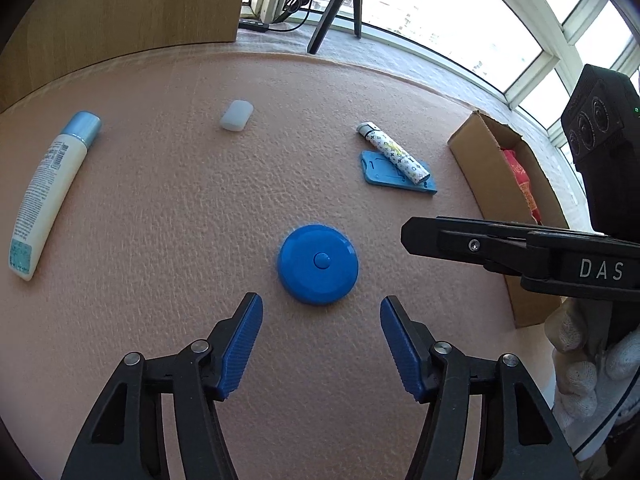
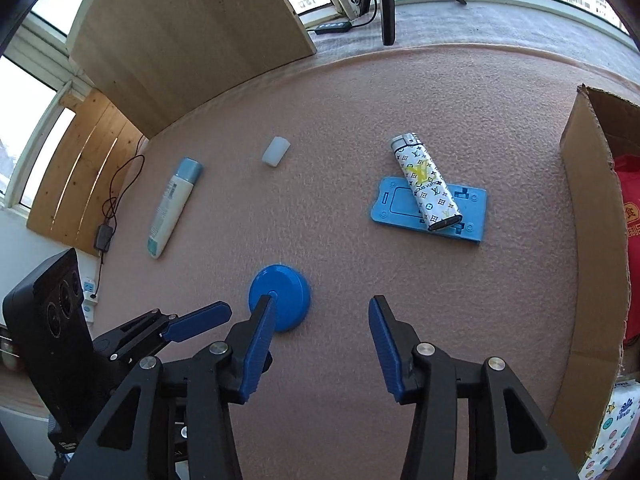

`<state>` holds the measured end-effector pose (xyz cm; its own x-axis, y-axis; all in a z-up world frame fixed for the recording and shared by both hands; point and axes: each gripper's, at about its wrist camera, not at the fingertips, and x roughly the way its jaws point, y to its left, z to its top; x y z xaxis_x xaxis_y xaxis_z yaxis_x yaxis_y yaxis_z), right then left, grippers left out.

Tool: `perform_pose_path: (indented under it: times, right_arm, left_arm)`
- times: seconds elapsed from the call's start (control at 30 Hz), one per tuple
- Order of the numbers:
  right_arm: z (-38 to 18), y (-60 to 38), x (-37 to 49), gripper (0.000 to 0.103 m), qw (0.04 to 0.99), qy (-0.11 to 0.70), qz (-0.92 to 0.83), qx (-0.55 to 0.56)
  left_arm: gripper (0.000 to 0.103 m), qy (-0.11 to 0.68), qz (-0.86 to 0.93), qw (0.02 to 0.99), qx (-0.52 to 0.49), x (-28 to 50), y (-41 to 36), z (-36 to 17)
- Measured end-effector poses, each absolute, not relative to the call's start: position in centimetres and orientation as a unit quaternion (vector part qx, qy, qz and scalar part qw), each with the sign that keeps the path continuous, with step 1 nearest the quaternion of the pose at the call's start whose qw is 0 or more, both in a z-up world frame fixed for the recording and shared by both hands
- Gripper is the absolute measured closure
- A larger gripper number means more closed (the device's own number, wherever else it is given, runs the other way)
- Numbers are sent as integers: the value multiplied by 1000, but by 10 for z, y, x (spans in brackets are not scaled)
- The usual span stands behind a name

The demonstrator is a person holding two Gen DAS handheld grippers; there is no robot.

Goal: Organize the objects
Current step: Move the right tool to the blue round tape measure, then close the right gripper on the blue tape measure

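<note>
Round blue disc (image 1: 318,264), raised centre button, flat on pink mat (image 1: 160,220)

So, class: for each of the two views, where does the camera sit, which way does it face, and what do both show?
Left wrist: rides the left gripper, looking forward over the blue round case; a gloved hand shows at right.
Right wrist: rides the right gripper, facing the lighter on its blue tray.
Shared: case, lighter, lotion bottle, cardboard box.
</note>
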<state>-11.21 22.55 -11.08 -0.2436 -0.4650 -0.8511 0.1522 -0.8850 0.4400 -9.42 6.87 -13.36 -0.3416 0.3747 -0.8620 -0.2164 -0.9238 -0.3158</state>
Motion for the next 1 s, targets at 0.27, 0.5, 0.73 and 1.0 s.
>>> perform_pose_path:
  times: [0.27, 0.5, 0.73, 1.0]
  right_arm:
    - [-132, 214, -124, 67, 211, -151, -753, 605]
    - [-139, 207, -131, 70, 216, -155, -745, 611]
    - [-142, 198, -134, 82, 222, -145, -741, 617]
    - [-136, 206, -131, 82, 218, -149, -745, 613]
  left_arm:
    - [47, -94, 805, 190, -554, -103, 70, -145]
    - [50, -101, 806, 188, -553, -109, 70, -148]
    - [59, -97, 807, 189, -551, -111, 71, -148]
    - [63, -88, 813, 186, -545, -107, 77, -143]
